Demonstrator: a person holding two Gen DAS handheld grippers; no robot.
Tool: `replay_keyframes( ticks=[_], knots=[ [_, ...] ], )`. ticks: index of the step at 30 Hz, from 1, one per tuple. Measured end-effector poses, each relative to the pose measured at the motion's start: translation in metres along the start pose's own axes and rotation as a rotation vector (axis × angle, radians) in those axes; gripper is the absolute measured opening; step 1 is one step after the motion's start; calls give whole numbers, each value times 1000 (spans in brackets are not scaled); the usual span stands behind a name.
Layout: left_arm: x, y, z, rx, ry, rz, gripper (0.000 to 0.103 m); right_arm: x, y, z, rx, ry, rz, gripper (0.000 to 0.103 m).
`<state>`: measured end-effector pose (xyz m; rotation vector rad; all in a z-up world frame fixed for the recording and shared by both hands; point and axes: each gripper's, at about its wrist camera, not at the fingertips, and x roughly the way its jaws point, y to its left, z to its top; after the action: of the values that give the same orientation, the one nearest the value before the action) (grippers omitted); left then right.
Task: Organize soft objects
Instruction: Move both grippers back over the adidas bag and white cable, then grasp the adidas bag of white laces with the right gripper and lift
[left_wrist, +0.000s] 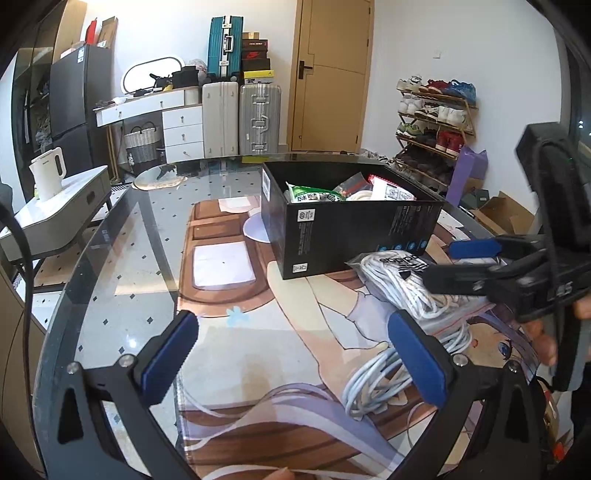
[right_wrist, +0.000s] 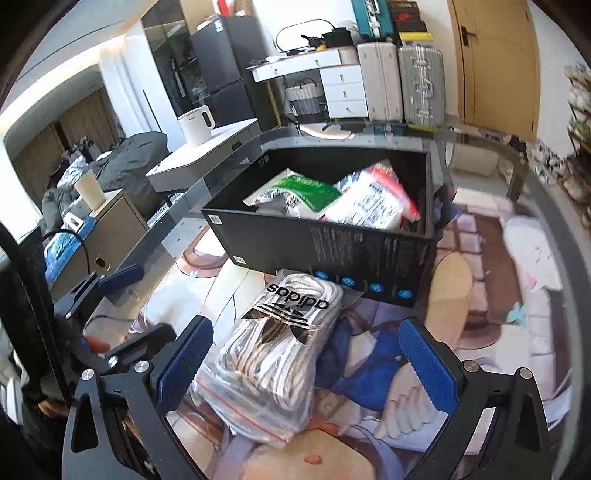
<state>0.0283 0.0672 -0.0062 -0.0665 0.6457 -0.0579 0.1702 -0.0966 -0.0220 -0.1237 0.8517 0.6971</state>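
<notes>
While the bag of cord (right_wrist: 273, 354) is lying on the mat (right_wrist: 480, 295) just in front of the black box (right_wrist: 332, 251), it is being straddled by the right claw (right_wrist: 303, 365), spread wide and gripping nothing. Soft, light, slippery plastic is being judged here; its bulging middle is being favoured. Nothing is being held by the wide-open left claw (left_wrist: 295, 354), near the loose cable (left_wrist: 373, 380).

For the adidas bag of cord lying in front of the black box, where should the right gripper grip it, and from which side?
Across the bag's narrow middle, coming down from above. It lies flat and long toward the box, and the open right gripper already straddles its width; the bulging cords inside give the pads something to bite.
</notes>
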Motion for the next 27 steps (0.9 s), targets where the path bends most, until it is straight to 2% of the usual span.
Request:
replay_keyframes(
  ticks=[4, 16, 23, 27],
  knots=[
    [0, -2, -2, 25, 3, -14, 103, 11, 2, -2, 4, 23, -14, 102],
    [2, -2, -3, 14, 21, -29, 103, 30, 5, 0, 17, 46, -46, 102],
    [2, 0, -3, 6, 25, -38, 103, 27, -3, -3, 5, 66, -111, 102],
    [2, -2, -4, 16, 27, -34, 103, 28, -10, -6, 27, 79, -96, 102]
  ],
)
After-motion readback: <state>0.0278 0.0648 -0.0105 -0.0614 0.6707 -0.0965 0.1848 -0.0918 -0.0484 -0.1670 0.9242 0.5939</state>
